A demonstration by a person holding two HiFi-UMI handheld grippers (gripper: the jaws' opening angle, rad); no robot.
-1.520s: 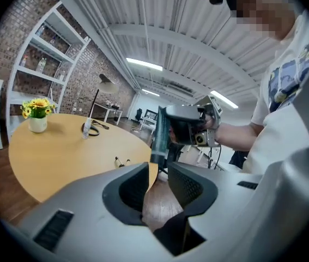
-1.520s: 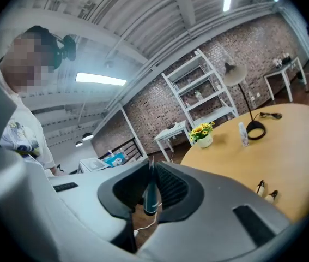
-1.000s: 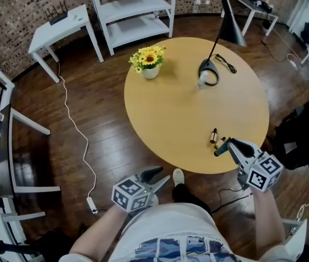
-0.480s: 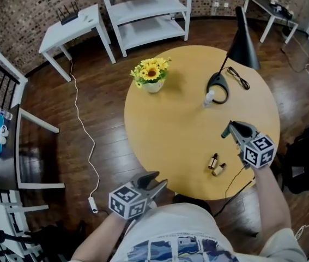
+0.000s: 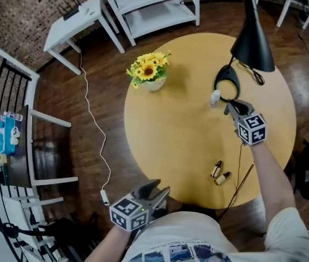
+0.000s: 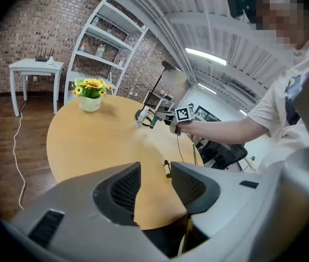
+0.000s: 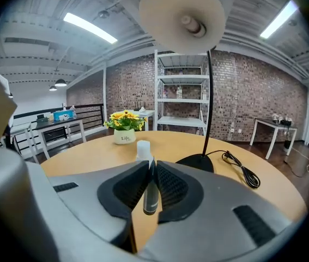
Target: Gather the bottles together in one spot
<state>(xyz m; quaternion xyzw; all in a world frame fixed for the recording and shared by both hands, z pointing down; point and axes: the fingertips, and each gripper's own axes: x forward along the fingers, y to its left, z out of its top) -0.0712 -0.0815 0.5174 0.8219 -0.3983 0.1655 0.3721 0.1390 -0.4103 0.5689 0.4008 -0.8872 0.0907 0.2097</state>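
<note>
Right hand-held gripper (image 5: 228, 106), clamped on a slim dark bottle (image 7: 149, 194), has crossed the surface (image 5: 170, 130) to just beside the white bottle (image 5: 214, 97); carrying step, and next it likely needs lowering and release there.

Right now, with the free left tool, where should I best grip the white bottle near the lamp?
Take the white bottle round its body at mid-height, coming in level from the side of the sunflowers. It seems to stand upright, and the lamp base crowds its other side.
</note>
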